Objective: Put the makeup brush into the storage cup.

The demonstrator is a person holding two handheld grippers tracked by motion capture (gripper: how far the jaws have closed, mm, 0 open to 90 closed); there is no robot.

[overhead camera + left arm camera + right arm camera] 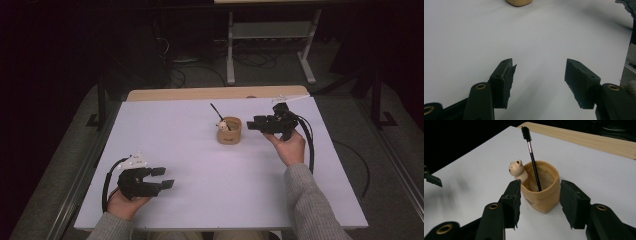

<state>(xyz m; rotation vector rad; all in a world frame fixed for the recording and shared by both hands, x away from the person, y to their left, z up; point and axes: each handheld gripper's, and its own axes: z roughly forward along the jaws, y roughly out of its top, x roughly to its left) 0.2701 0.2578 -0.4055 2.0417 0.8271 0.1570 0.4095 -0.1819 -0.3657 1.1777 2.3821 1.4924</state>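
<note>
Right now the right gripper (251,123) sits just beside a tan cup (229,131) near the far middle of the white table (200,200). Its jaws stand apart with nothing pressed between them; in the right gripper view the cup (541,191) shows in the gap, beyond the pads. A small bear figure (516,169) perches on the rim, and a black brush (532,155) stands tilted inside — bristles up. The left gripper (164,177) rests near the front left corner — well apart from the cup, jaws wide and empty.
</note>
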